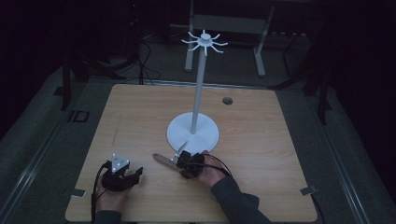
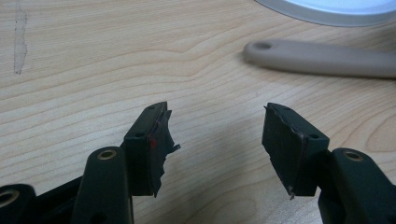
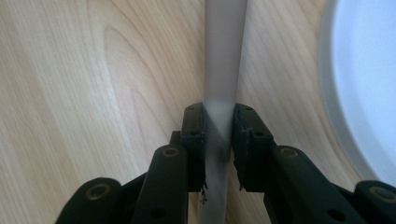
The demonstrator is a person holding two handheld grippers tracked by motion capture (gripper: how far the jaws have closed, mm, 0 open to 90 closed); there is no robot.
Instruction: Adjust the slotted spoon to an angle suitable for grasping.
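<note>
Count: one wooden table (image 1: 261, 140), one white stand (image 1: 200, 84), one beige utensil handle (image 1: 162, 159), two grippers.

The stand sits at the centre of the high view: a round base, one upright pole, and a hub of radiating hooks at the top; the number of hooks cannot be told for certain.

Right gripper (image 1: 180, 159), lower centre of the high view, just below the stand's base. In the right gripper view its two jaws are pressed against the handle (image 3: 223, 70), pinching it; the handle runs up the middle of the frame, with the stand's base rim (image 3: 336, 116) at the right edge.

Left gripper (image 1: 135, 175), lower left of the high view, low over the table. In the left gripper view its two jaws are spread apart with bare wood between them; the handle's end, with one hanging hole (image 2: 262, 45), lies at upper right, apart from the jaws.
</note>
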